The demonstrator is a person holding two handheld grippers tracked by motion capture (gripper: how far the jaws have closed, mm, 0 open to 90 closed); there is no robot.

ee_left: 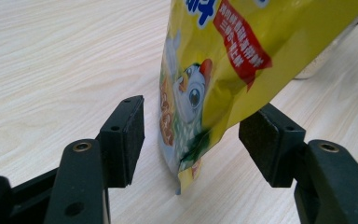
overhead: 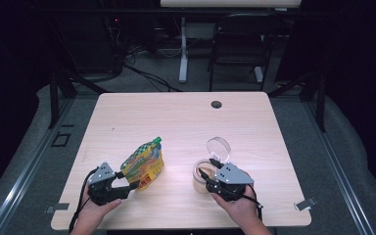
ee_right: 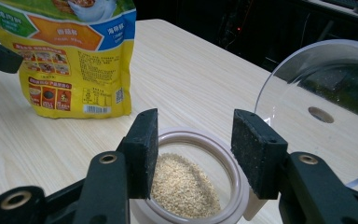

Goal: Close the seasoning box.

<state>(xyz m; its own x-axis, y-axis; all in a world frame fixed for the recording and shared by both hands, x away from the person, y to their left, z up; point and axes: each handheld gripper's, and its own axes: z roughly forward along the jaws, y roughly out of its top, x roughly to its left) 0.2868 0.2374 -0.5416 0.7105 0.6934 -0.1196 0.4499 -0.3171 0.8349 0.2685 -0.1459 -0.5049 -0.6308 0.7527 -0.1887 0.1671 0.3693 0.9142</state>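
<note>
On the wooden table [overhead: 176, 117] stands a yellow pouch [overhead: 143, 165] with a green cap, leaning a little, near the person's left side. The left gripper [overhead: 127, 186] is placed at the lower corner of this pouch. In the left gripper view its jaws are apart, one on each side of the pouch [ee_left: 223, 70]; the right pad [ee_left: 270, 140] seems to be touching the foil, but the angle does not allow to be sure, and the left pad [ee_left: 123, 135] is clearly free.

To the right of the pouch, a little apart from it, there is a round jar [overhead: 201, 175] with its clear lid [overhead: 219, 146] hinged up and open. The right gripper [overhead: 208, 169] hangs just over the jar's mouth. In the right gripper view the jaws are apart above the rim [ee_right: 200, 140], holding nothing, and pale fine grains [ee_right: 184, 186] lie inside the jar. The pouch [ee_right: 70, 60] stands behind, with its printed back side visible.
</note>
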